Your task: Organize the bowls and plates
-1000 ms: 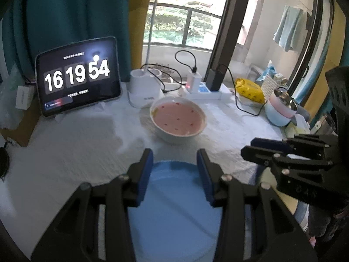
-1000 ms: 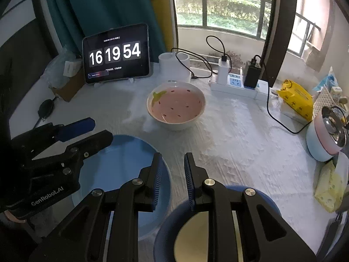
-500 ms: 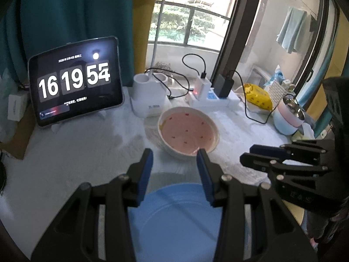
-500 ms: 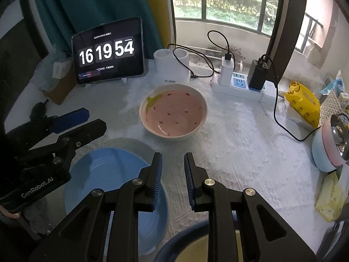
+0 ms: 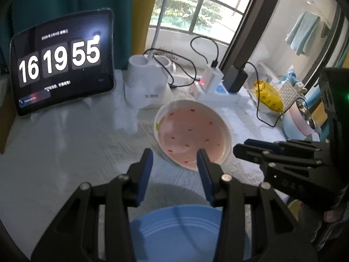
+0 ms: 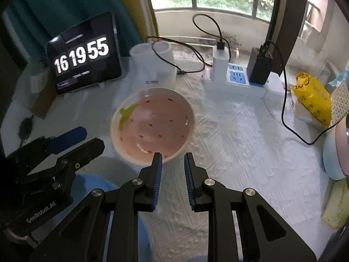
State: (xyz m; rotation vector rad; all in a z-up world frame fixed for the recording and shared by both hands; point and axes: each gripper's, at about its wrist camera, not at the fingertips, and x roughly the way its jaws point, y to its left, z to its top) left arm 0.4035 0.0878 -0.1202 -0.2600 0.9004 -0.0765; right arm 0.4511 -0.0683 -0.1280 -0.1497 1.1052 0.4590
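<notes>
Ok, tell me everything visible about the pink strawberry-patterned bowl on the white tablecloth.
The pink strawberry-patterned bowl is round and glossy, ceramic by its look, with a cream rim, a pink inside dotted with small red marks and a green leaf shape at one side. It stands upright and empty on the white tablecloth, in front of the white lamp base. Both open grippers are near its front rim; contact cannot be told.
</notes>
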